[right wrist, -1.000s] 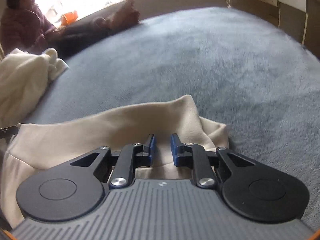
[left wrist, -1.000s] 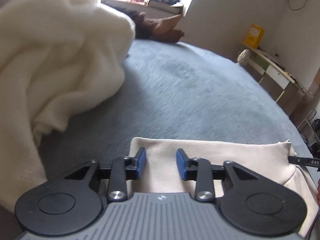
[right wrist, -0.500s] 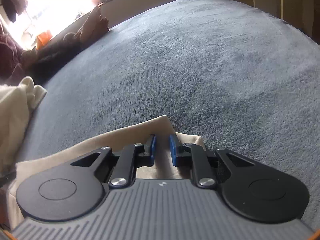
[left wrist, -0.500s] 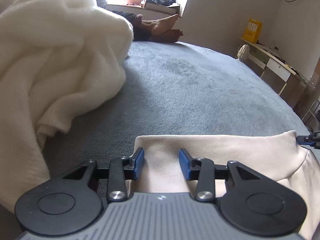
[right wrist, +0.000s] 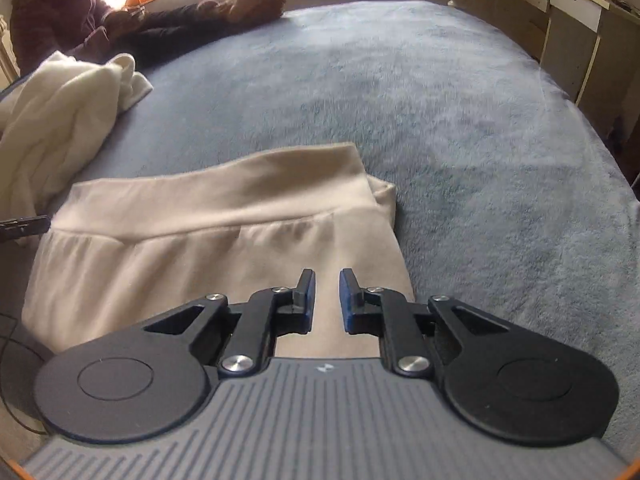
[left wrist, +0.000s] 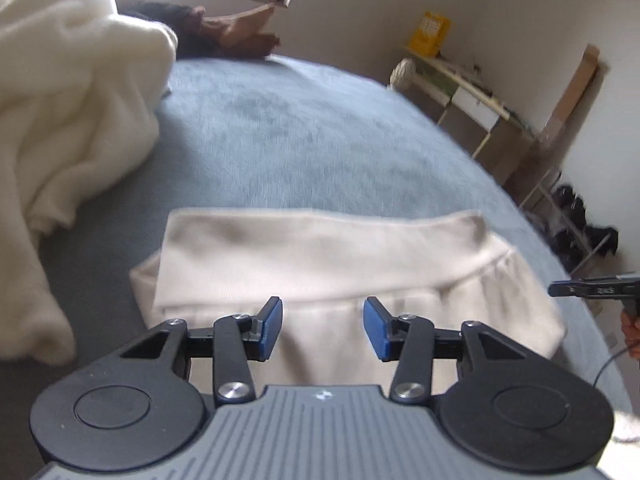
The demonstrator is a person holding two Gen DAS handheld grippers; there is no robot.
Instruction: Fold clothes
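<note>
Lying flat: beige folded knit garment with a wide ribbed waistband (left wrist: 320, 256), on the grey-blue plush bed cover (left wrist: 304, 136), just ahead of both tools.
Left gripper (left wrist: 323, 328): blue-padded fingers spread wide apart, nothing between them, hovering over the garment's near edge at 6 o'clock.
Right gripper (right wrist: 327, 300): fingers a narrow gap apart, empty, above the garment's right portion; its tip also shows at 3 o'clock in the left view.
Waistband: folded edge runs across at 12 o'clock of each gripper.
Cream fluffy blanket pile (left wrist: 68, 120): at 10 o'clock, beside the garment, apart from it.
Seated person (right wrist: 60, 16): far edge, 11 o'clock, bare feet out.
</note>
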